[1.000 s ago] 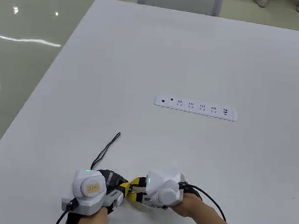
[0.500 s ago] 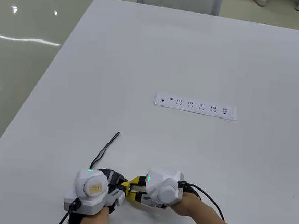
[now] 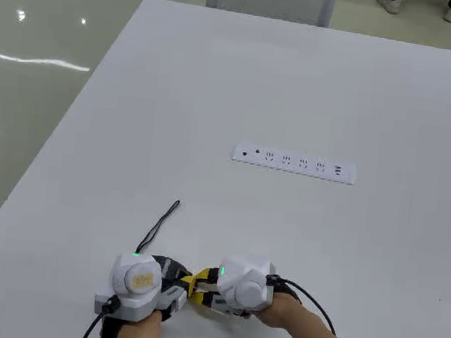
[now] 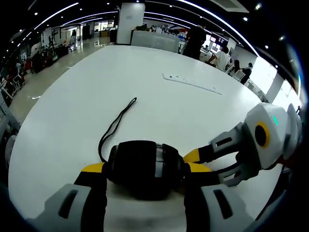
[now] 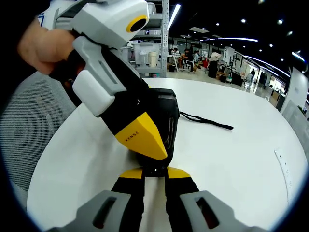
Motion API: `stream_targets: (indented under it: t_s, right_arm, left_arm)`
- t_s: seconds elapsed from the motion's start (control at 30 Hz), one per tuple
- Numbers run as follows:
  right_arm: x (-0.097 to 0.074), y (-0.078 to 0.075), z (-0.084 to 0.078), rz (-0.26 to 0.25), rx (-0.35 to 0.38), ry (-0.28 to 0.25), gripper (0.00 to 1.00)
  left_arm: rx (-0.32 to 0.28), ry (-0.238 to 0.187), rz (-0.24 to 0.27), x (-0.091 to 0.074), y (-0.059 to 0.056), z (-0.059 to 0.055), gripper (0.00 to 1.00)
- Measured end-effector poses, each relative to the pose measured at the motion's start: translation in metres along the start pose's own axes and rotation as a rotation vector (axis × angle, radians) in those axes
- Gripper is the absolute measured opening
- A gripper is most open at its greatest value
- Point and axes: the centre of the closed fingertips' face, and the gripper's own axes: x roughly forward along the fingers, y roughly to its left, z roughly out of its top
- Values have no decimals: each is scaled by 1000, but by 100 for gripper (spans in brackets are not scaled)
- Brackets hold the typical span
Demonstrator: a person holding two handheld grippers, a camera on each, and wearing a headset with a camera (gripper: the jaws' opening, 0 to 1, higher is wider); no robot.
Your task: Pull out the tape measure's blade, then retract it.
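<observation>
left gripper [image 4: 145, 170]: yellow-tipped jaws clamped on both sides of black rounded tape measure case [image 4: 139, 155]. right gripper [image 5: 155, 175]: jaws nearly together, pinching small dark tab [image 5: 154, 170] at case's lower edge. case low over white table [image 3: 216, 97], near its front edge. black strap cord [image 3: 160, 225] trails off case across table. white power strip [image 3: 293, 162] well apart.
</observation>
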Motion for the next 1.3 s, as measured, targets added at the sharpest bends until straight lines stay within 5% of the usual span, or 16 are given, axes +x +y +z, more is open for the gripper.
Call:
stream_targets:
  t_s: [0.43, 0.53, 0.83, 1.3]
  right_arm:
    - [-3, 0, -3, -22, 7, 22, 19]
    - [-18, 5, 9, -28, 10, 25, 21]
    - [-31, 8, 10, -75, 51, 21, 30]
    - [-57, 19, 11, -170, 150, 5, 43]
  left_arm:
    - [60, 2, -20, -7, -5, 7, 64]
    - [77, -4, -26, -9, -4, 7, 66]
    - [153, -19, -65, -20, 2, 4, 74]
    - [296, -9, -213, -42, -9, -9, 82]
